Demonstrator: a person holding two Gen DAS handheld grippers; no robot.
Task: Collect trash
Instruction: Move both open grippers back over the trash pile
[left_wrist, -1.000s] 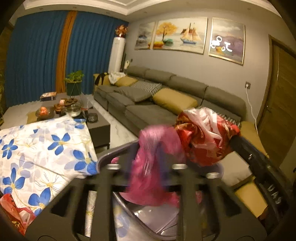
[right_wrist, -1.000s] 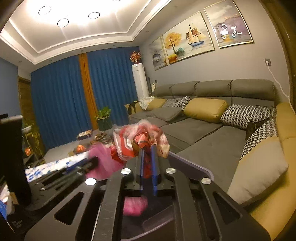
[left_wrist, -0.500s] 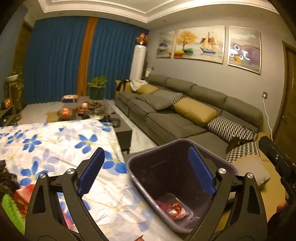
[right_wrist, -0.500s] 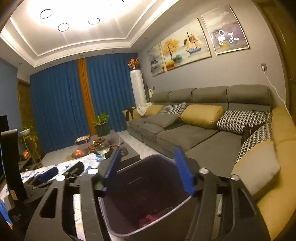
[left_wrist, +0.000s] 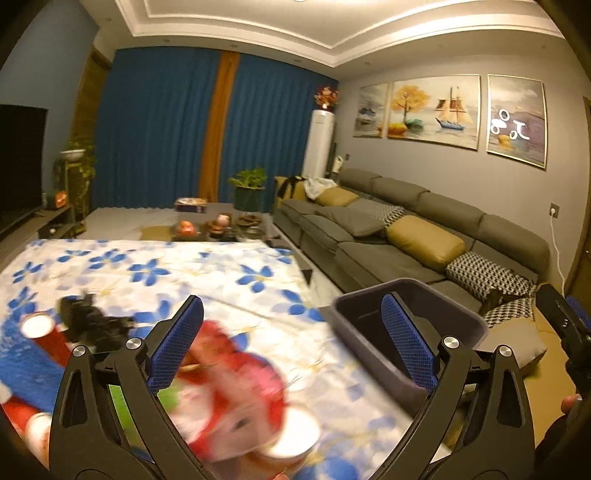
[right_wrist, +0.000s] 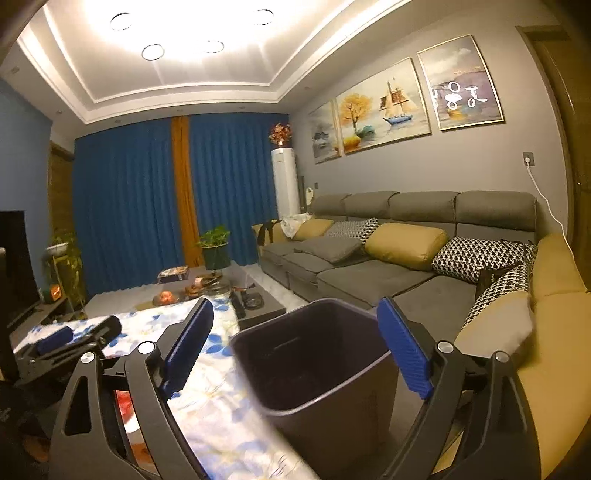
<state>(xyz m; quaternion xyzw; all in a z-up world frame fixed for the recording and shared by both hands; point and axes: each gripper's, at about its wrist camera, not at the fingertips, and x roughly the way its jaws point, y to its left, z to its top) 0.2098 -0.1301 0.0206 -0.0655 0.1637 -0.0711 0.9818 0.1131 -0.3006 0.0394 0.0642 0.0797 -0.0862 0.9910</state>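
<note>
Floral-clothed table (left_wrist: 236, 280): left gripper (left_wrist: 291, 343), jaws opening and empty, hangs over blurred red wrappers (left_wrist: 236, 391) beside the purple bin (left_wrist: 461, 317); right gripper (right_wrist: 295, 347), likewise opening, frames it. A hasty grab could scatter wrappers floorward.

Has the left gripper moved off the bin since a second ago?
Yes. The left gripper has swung left: the bin, earlier dead ahead under it, now sits at its right finger, with the table's wrappers between its opening jaws, untouched.
</note>
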